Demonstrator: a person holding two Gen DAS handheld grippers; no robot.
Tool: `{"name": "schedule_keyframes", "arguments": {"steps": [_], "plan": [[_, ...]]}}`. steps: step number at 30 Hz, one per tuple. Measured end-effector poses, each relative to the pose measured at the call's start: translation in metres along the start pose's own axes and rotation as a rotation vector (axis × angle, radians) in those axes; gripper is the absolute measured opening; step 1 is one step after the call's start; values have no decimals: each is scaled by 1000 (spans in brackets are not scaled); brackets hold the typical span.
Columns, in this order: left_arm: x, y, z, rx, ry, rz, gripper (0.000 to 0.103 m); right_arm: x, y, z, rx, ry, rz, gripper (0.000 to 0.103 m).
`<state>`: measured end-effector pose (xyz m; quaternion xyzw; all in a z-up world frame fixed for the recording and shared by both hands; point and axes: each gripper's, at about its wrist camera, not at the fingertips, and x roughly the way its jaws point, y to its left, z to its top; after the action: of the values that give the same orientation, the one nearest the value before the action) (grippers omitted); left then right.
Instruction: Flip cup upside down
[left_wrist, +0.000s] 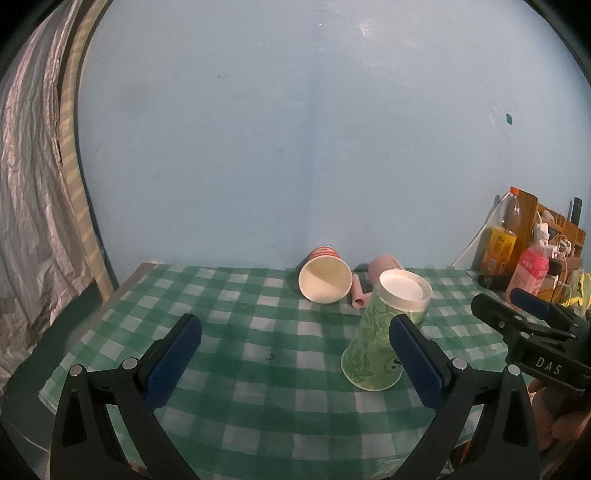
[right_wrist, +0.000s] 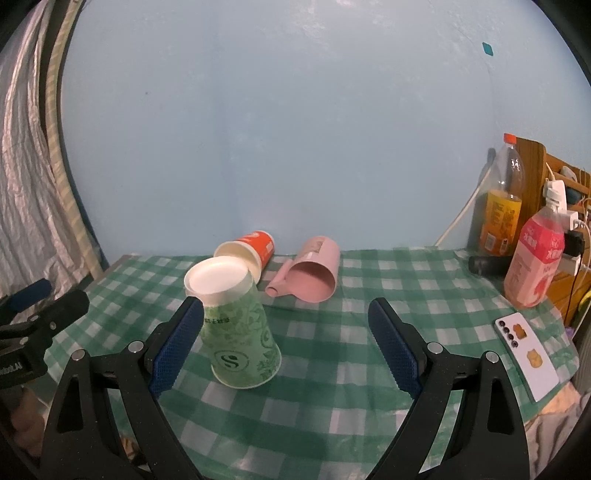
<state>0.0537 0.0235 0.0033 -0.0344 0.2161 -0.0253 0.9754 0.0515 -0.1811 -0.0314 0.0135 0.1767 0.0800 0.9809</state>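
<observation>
A green patterned paper cup (left_wrist: 384, 332) (right_wrist: 236, 325) stands upside down on the green checked tablecloth (left_wrist: 258, 354), white base up, leaning slightly. My left gripper (left_wrist: 295, 354) is open and empty; its right finger (left_wrist: 417, 362) is close in front of the cup. My right gripper (right_wrist: 286, 347) is open and empty, its left finger (right_wrist: 177, 347) beside the cup. An orange paper cup (left_wrist: 325, 277) (right_wrist: 245, 253) lies on its side behind it. A pink mug (left_wrist: 376, 280) (right_wrist: 314, 273) also lies on its side.
Bottles (right_wrist: 500, 206) and a pink carton (right_wrist: 533, 258) stand at the right, before a wooden rack with cables (right_wrist: 561, 192). A phone (right_wrist: 526, 354) lies at the right table edge. The blue wall (left_wrist: 295, 147) is behind; a curtain (left_wrist: 29, 221) hangs left.
</observation>
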Motion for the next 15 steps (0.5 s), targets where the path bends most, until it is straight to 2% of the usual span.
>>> {"name": "schedule_keyframes", "arguments": {"steps": [15], "plan": [[1,0,0,-8,3,1,103,1,1,-2,-2,7,4,90]]}}
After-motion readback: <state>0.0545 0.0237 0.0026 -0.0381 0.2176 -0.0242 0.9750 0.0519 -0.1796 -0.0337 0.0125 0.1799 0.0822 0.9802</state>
